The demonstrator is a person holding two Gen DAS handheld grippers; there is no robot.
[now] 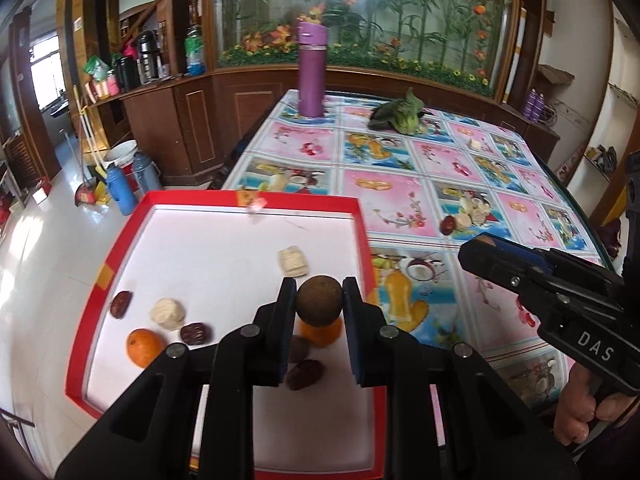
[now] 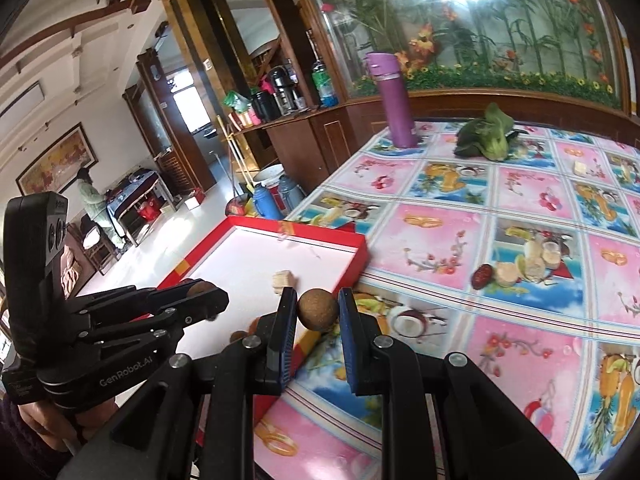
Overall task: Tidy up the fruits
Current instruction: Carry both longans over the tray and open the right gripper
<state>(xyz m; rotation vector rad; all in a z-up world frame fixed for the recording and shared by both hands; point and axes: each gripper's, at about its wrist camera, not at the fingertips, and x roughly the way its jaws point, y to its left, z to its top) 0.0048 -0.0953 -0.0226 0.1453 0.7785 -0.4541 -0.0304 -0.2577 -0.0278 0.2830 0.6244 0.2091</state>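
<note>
Sitting at the corner of a fruit-print tablecloth (image 2: 460, 240), red-rimmed tray (image 1: 360, 240) collecting fruit. Left gripper (image 1: 319, 304) pinching a brown round fruit (image 1: 319, 305) over the tray; right gripper (image 2: 318, 308) clamping another longan-like fruit (image 2: 318, 308) near the tray's edge. Probably light, thin-shelled: holding gently across the middle.

Your tray (image 1: 362, 240) sits at the table's (image 1: 400, 184) left front corner (several fruits inside); the bottle (image 1: 311, 72) and leafy vegetable (image 1: 400, 114) stand far behind.
</note>
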